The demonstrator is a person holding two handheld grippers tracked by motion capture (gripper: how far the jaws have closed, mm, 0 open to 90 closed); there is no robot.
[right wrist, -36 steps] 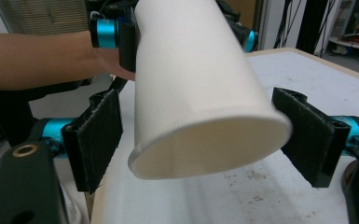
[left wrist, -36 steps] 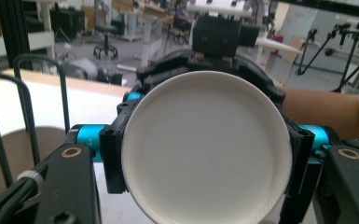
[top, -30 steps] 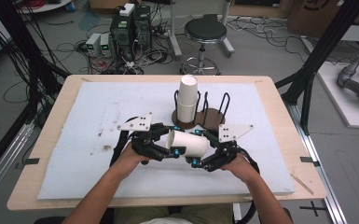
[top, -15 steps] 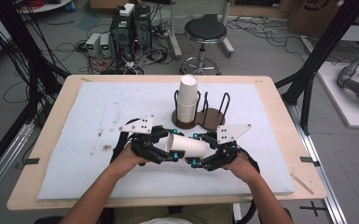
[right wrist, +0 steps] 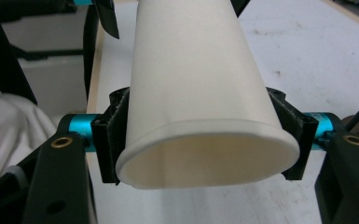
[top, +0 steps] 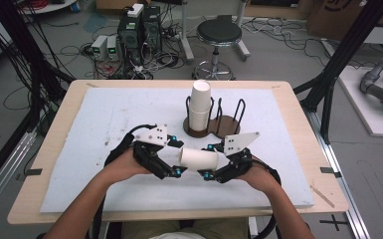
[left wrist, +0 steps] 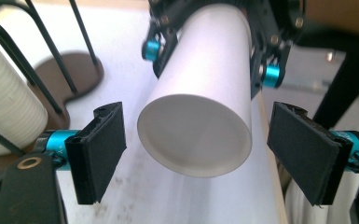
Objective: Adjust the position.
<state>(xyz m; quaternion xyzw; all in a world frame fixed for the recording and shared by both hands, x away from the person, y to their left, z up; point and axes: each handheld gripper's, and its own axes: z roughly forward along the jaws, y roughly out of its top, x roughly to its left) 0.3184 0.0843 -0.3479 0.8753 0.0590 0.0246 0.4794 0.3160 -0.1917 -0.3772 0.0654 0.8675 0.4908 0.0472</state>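
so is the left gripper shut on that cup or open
Open. Its pads stand clear of the paper cup, having just opened; the right gripper holds the cup by its rim end.

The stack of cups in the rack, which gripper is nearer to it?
Roughly equal; the left perhaps slightly. The stack of cups stands behind both. The left gripper is toward its left, the right gripper just right, clamping the loose cup.

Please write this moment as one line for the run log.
right claw: shut on paper cup, rim squeezed oval | left claw: open, jaws just opened, pads apart from cup base | cup stack: upright in holder
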